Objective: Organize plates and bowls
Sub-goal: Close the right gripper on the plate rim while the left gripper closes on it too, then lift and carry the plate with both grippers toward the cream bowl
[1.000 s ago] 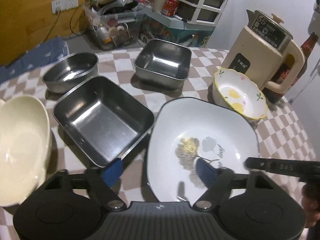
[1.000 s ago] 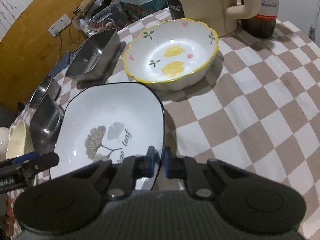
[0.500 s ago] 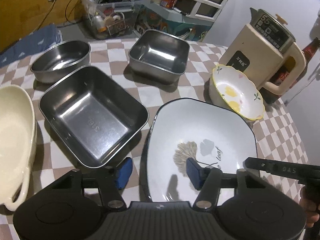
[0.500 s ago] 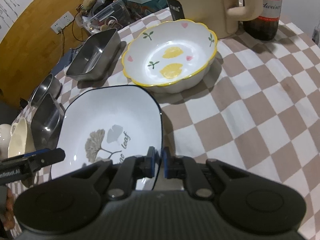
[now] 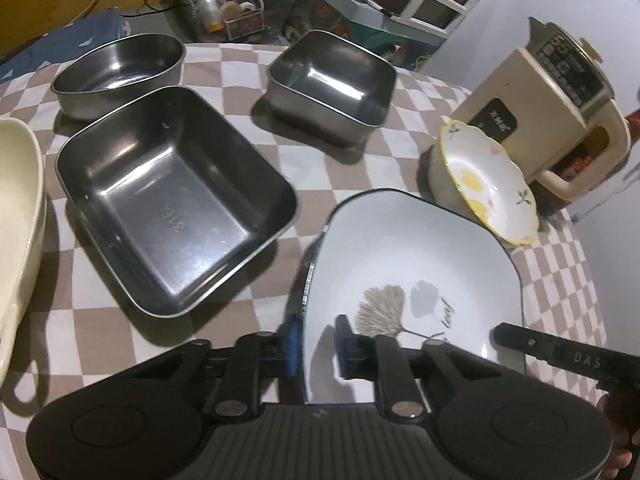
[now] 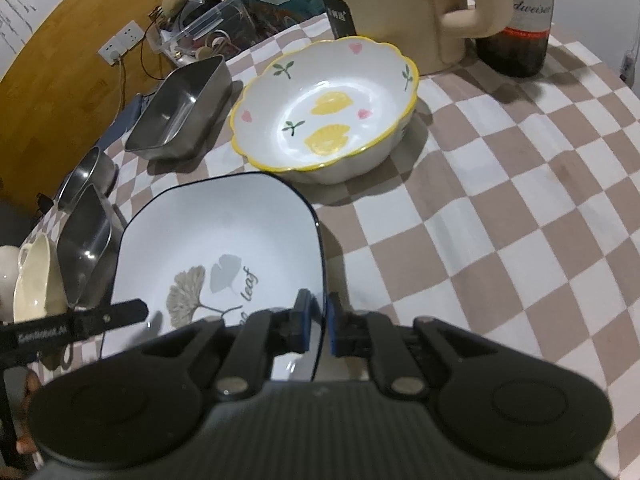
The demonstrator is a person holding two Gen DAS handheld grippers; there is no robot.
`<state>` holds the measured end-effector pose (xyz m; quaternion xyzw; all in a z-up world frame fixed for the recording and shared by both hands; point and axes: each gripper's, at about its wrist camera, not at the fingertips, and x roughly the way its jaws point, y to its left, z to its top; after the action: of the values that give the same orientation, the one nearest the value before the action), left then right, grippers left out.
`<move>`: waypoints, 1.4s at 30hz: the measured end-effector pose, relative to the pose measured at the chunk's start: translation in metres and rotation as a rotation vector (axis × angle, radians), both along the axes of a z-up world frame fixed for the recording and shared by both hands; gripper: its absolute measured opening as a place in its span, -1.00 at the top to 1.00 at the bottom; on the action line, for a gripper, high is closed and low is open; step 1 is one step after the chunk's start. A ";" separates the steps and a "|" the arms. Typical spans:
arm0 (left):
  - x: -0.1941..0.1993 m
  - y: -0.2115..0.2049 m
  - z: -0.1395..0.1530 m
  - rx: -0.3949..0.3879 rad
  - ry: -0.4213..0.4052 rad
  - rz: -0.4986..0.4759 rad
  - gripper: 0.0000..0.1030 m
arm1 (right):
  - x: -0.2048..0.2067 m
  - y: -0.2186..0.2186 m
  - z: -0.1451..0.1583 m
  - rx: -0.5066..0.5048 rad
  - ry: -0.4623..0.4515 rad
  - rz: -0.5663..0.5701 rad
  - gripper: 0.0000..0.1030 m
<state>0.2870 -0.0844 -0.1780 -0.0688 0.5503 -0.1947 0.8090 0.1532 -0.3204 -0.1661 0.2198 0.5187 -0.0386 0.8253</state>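
A square white plate [image 5: 420, 264] with a dark rim and a leaf print lies on the checked tablecloth. My left gripper [image 5: 316, 344] straddles its left rim, one pad outside and one inside. Its jaws are closing, and a strip of plate still shows beside the inner pad. My right gripper [image 6: 319, 328] is shut on the right rim of the same plate [image 6: 224, 240]. Each gripper's finger shows at the edge of the other's view. A white bowl with a yellow rim and lemon print [image 6: 324, 108] stands just beyond the plate.
Left of the plate sit a large square steel pan [image 5: 172, 200], a round steel bowl [image 5: 116, 68] and a cream dish [image 5: 16, 220]. A smaller square steel pan [image 5: 332, 80] stands farther back. A beige kettle [image 5: 560, 92] and a bottle [image 6: 520, 20] stand behind the lemon bowl.
My left gripper's jaws have narrowed from wide open to close around the plate's left rim, and the gripper has sunk toward the table. The right gripper kept its hold.
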 end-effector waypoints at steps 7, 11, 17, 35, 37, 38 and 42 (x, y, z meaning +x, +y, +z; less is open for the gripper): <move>0.003 0.000 -0.002 0.010 -0.014 -0.028 0.75 | 0.002 0.005 -0.004 -0.001 0.000 -0.014 0.74; -0.004 -0.004 0.000 0.046 -0.047 -0.041 0.74 | 0.002 0.006 -0.003 -0.009 -0.004 -0.013 0.74; -0.027 0.005 0.007 0.071 -0.049 -0.004 0.72 | -0.001 0.015 0.003 -0.037 0.010 0.037 0.73; -0.136 0.056 0.036 0.038 -0.064 0.123 0.73 | -0.066 0.051 0.036 -0.045 -0.020 0.167 0.74; -0.146 0.065 0.038 0.033 -0.065 0.143 0.73 | -0.071 0.057 0.041 -0.047 -0.026 0.187 0.74; -0.151 0.070 0.039 0.032 -0.065 0.155 0.73 | -0.075 0.061 0.042 -0.047 -0.028 0.198 0.74; -0.170 0.094 0.040 0.031 -0.063 0.211 0.73 | -0.083 0.081 0.042 -0.044 -0.019 0.252 0.74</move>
<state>0.1173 0.0091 -0.1379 -0.1074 0.5175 -0.1020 0.8428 0.0706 -0.2394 -0.1239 0.1348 0.5334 0.0562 0.8332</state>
